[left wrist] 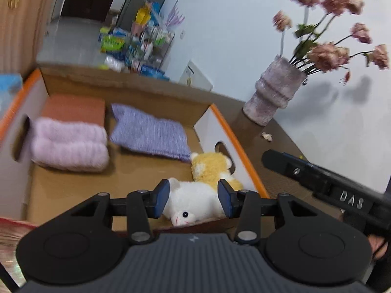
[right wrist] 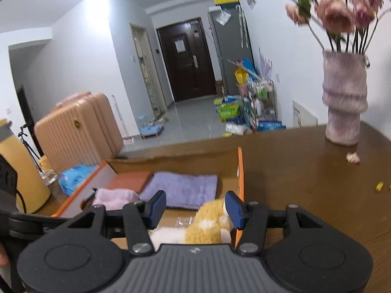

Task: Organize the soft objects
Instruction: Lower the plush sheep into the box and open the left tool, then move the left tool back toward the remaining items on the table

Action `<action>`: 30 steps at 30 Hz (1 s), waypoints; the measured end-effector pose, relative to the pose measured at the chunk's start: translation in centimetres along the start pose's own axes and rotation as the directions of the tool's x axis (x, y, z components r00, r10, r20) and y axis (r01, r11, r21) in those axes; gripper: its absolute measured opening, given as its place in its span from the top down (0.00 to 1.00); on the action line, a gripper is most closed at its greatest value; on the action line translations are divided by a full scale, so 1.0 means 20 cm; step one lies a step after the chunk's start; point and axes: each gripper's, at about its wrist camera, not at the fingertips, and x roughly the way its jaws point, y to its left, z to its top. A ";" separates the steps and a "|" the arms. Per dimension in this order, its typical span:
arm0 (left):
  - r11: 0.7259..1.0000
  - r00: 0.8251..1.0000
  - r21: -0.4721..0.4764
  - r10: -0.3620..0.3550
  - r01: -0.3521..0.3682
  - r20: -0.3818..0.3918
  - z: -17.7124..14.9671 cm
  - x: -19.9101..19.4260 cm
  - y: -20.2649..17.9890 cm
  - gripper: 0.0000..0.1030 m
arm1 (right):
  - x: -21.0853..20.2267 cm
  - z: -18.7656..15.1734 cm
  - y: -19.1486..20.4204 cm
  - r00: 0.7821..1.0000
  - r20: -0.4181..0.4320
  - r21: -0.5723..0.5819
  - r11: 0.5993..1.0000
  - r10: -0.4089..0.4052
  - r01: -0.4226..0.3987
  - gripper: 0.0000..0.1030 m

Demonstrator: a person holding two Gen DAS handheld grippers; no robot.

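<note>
I have the left gripper [left wrist: 193, 197] open around the white plush cat [left wrist: 188, 202], pads not pressing, and the right gripper [right wrist: 195, 210] open above the yellow plush cat [right wrist: 207, 222]. Both toys lie in the cardboard box [left wrist: 73, 188] on the tabletop [right wrist: 305, 171]. They look light and squashy, so I'd pinch the body. The box also holds a pink rolled towel [left wrist: 70, 144], a purple towel [left wrist: 151, 131] and an orange folded cloth [left wrist: 73, 108]

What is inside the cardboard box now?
The cardboard box holds a rolled pink towel, a rust-red folded cloth, a purple towel, a yellow plush and a white plush. Under these, nothing can be seen.
</note>
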 end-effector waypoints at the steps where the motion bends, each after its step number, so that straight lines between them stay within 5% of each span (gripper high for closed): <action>1: 1.000 1.000 0.016 0.012 -0.012 0.013 0.00 -0.07 -0.01 0.54 | -0.05 0.02 0.00 1.000 0.008 -0.011 1.000 0.004 -0.004 0.46; 6: 0.987 0.990 0.107 0.110 -0.120 0.093 -0.06 -0.42 -0.06 0.40 | -0.30 0.07 0.04 0.999 0.040 -0.086 0.996 0.012 -0.008 0.36; 12: 0.938 0.946 0.193 0.248 -0.289 0.209 -0.25 -0.80 -0.04 0.30 | -0.59 0.02 0.11 0.994 0.101 -0.139 0.990 0.039 -0.024 0.28; 25: 0.898 0.885 0.214 0.291 -0.383 0.362 -0.87 -1.26 -0.08 0.22 | -0.94 -0.38 0.28 0.986 0.144 -0.212 0.976 0.090 -0.058 0.27; 30: 0.926 0.894 0.141 0.286 -0.351 0.346 -1.10 -1.29 -0.04 0.21 | -1.02 -0.64 0.32 0.984 0.113 -0.202 0.973 0.141 -0.117 0.27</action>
